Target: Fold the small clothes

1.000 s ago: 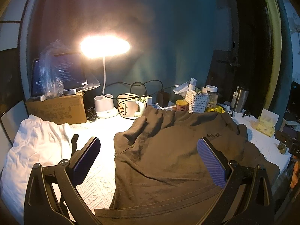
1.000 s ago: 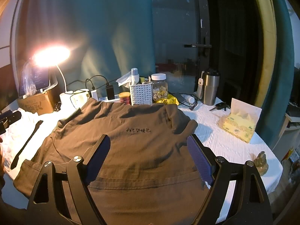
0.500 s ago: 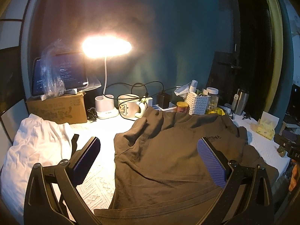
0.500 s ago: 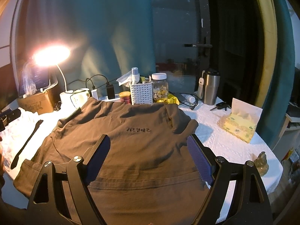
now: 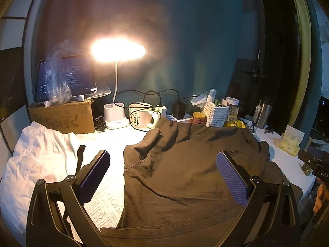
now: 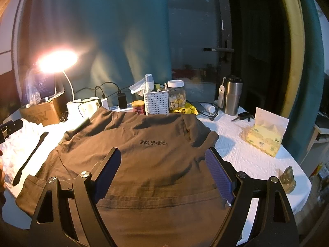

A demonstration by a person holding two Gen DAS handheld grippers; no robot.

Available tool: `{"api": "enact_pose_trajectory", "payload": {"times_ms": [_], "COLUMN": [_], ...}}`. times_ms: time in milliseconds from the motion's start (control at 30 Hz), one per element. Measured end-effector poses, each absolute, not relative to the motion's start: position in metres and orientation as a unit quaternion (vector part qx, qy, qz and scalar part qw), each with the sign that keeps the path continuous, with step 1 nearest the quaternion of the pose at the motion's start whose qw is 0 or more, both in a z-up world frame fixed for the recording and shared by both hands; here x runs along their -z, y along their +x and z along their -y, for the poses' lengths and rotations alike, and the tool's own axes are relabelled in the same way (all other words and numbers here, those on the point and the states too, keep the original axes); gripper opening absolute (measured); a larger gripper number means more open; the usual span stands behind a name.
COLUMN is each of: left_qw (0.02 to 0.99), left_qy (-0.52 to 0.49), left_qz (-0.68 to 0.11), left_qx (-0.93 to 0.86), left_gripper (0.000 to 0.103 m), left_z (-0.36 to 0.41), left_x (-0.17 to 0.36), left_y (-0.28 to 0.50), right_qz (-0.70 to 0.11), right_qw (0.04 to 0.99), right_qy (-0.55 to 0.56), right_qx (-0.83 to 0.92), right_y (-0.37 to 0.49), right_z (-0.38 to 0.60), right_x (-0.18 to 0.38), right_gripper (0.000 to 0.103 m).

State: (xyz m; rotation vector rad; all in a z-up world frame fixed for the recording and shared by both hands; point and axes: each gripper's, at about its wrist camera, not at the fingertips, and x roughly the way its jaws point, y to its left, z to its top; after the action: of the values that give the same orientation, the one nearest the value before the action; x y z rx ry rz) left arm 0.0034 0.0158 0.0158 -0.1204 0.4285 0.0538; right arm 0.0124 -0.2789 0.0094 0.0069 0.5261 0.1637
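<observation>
The left gripper (image 5: 162, 177) hangs with its jaws spread wide and nothing between them, its left pad over white cloth, its right pad over the shirt (image 5: 185, 170). The right gripper (image 6: 164, 175) is likewise spread and empty, both pads above the shirt's lower half.

The shirt, dark brown, lies front-up across the middle of the table (image 6: 257, 156), hem nearest and hanging over the near edge, collar toward the far clutter. Its body is mostly flat with soft creases. The sleeve on the lamp side is bunched into ridges; the other sleeve is folded over onto itself near the right pad. A stitched hem band runs across the near part.

Open tablecloth shows to the right of the shirt, up to a tissue box (image 6: 267, 138) and a small figurine (image 6: 287, 179) by the table's edge. To the left, bare cloth lies between the shirt and a crumpled white garment (image 5: 39, 158), with a dark strap (image 6: 30, 156) on it.

A line of dark Chinese characters is printed on the chest, too small to read surely.

Behind the collar stand a mug (image 5: 139, 118), a white basket (image 6: 156, 103), a jar (image 6: 176, 98), a steel tumbler (image 6: 232, 95), a lit lamp (image 5: 118, 49) and a cardboard box (image 5: 61, 117) bearing a screen.
</observation>
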Motion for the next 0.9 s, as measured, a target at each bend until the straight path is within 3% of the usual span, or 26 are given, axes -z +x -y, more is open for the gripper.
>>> {"api": "enact_pose_trajectory", "payload": {"times_ms": [900], "left_qw": [0.974], "left_qy": [-0.055], "left_qz": [-0.218], "left_qx": [-0.027], "left_gripper": [0.102], "left_z": [-0.015], "left_x": [-0.019], "left_y": [0.014], "right_qz": [-0.264], "right_qw": [0.961], "right_qy": [0.008], "right_qx": [-0.082], "right_y": [0.017], "right_z": [0.281], "right_x": [-0.003], "right_gripper": [0.087]}}
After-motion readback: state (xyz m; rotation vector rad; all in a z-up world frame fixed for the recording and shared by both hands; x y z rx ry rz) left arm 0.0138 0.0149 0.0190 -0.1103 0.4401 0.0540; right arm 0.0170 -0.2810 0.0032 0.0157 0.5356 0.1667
